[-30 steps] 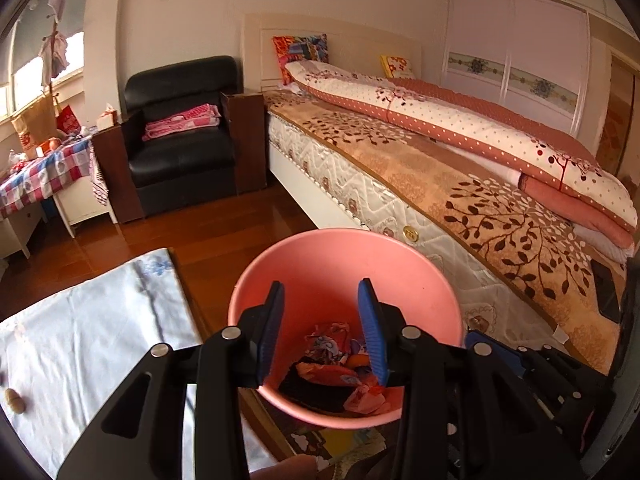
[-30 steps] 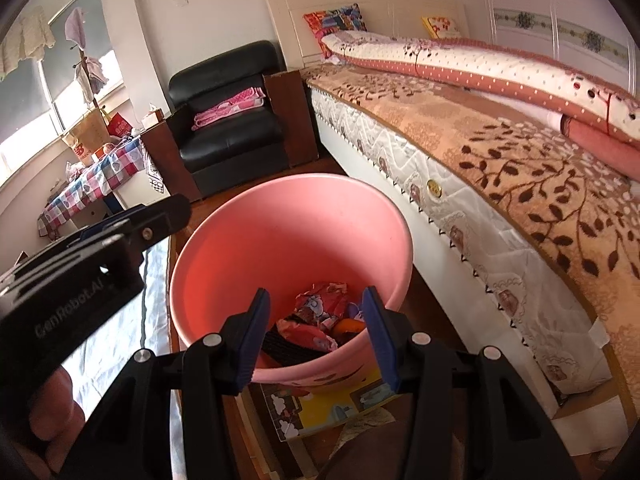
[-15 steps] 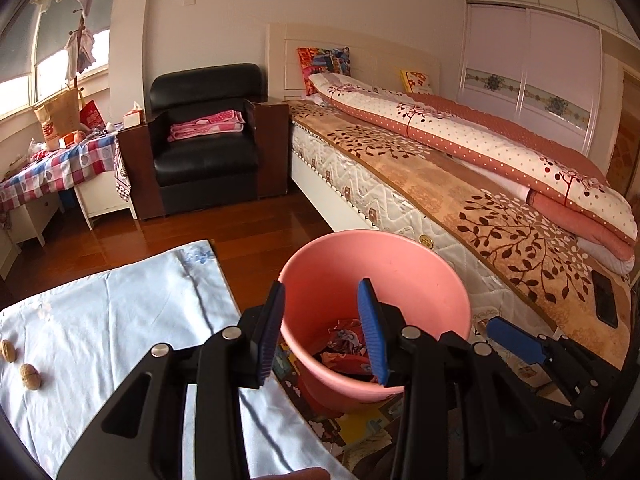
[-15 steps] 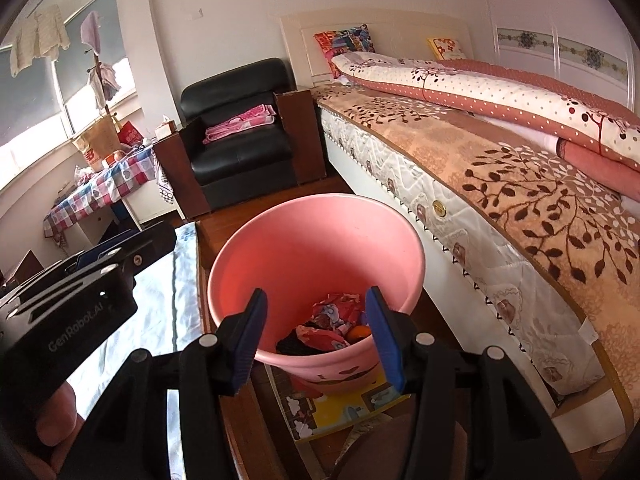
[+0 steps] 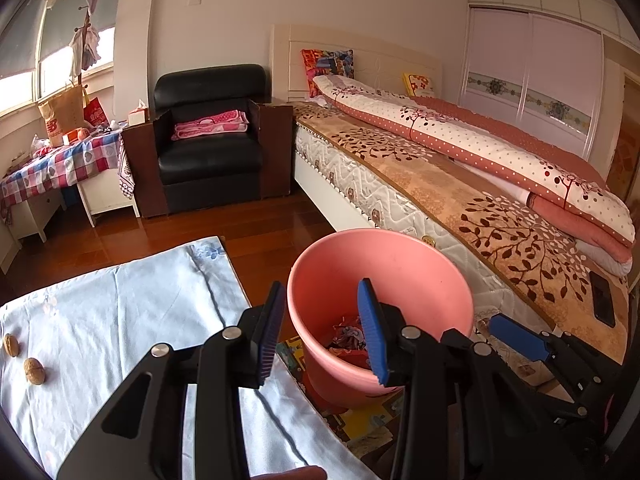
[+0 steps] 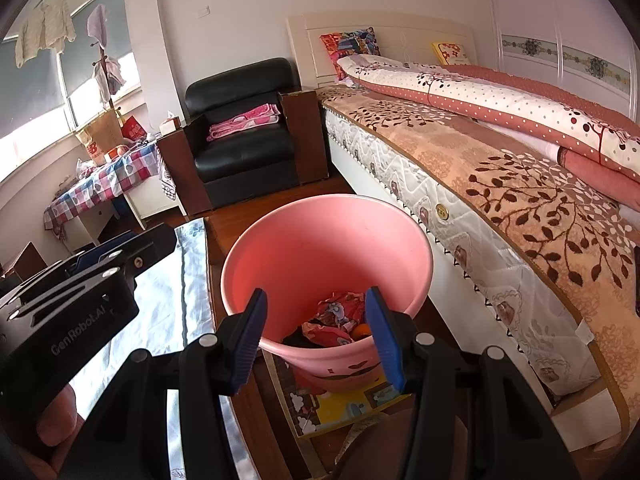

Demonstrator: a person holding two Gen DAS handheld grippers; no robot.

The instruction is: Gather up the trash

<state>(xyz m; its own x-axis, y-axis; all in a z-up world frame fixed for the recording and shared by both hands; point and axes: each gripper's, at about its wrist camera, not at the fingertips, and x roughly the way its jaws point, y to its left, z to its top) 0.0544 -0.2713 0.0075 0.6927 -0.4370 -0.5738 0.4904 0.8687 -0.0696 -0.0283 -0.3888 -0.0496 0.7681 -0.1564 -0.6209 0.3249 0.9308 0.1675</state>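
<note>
A pink plastic bucket (image 5: 384, 264) stands on the floor between the cloth-covered table and the bed, on a colourful mat. Crumpled wrappers and scraps (image 6: 336, 320) lie at its bottom. My left gripper (image 5: 322, 320) hovers open over the bucket's near left rim, with nothing between its blue pads. My right gripper (image 6: 316, 320) is also open and empty, above the bucket's near rim (image 6: 320, 354). In the right wrist view the left gripper's black body (image 6: 80, 292) shows at the left, held by a hand (image 6: 56, 420).
A table under a light blue cloth (image 5: 140, 320) lies to the left, with two walnuts (image 5: 34, 370) near its left edge. The bed (image 5: 500, 216) runs along the right. A black armchair (image 5: 212, 152) and a checked side table (image 5: 60, 164) stand at the back.
Both grippers have drawn back and up from the bucket, which now looks smaller. More of the blue cloth and the two walnuts have come into the left view. The jaws stayed open.
</note>
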